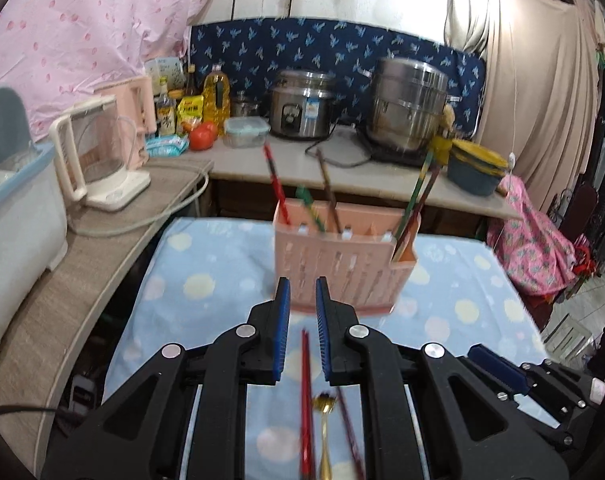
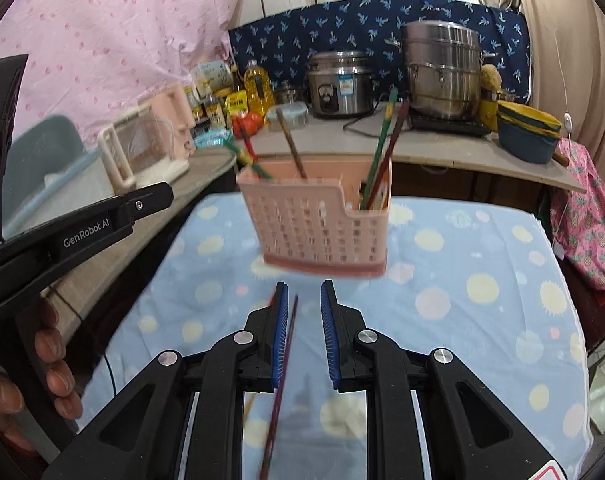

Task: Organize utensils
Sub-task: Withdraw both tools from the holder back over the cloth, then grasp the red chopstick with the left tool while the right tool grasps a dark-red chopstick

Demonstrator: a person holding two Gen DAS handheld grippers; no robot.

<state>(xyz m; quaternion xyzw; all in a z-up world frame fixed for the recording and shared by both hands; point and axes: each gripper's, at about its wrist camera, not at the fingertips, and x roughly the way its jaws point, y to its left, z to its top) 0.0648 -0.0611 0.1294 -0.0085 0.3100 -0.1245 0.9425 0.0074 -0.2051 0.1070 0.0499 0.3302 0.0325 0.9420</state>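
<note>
Right wrist view: "GenRobot.AI" legible in white on the black side of the left gripper (image 2: 74,236), gripped by the person's hand (image 2: 42,364) at the left edge. No other writing readable; labels on the rice cooker (image 2: 339,85) and on the bottles and packets (image 2: 226,100) too blurred to read.

Pink slotted utensil holder (image 2: 318,216) upright on the blue dotted blanket (image 2: 482,280), directly ahead of both grippers. Contents: green chopstick (image 2: 380,152) and dark red chopstick (image 2: 394,148) leaning together in the small right compartment; brown chopstick (image 2: 292,148) and a green-red chopstick (image 2: 246,158) tilted in the main section.

Right gripper (image 2: 304,292): released, blue pads apart, nothing clamped. One dark maroon chopstick (image 2: 280,384) lying on the blanket beneath, close along the left pad; contact not determinable.

Left wrist view: left gripper (image 1: 303,288) released, pads parted, nothing grasped. On the blanket below and between the fingers: red chopsticks (image 1: 306,400), gold spoon (image 1: 325,432), dark chopstick (image 1: 350,432). Same holder (image 1: 342,264), with one further red chopstick (image 1: 277,188) at its left end.

Counter behind: stacked steel steamer pot (image 1: 408,108), clear lidded food box (image 1: 246,130), yellow-rimmed blue bowls (image 1: 476,170), oil bottle (image 1: 216,96), tomatoes (image 1: 202,136), cream kettle (image 1: 98,156).
</note>
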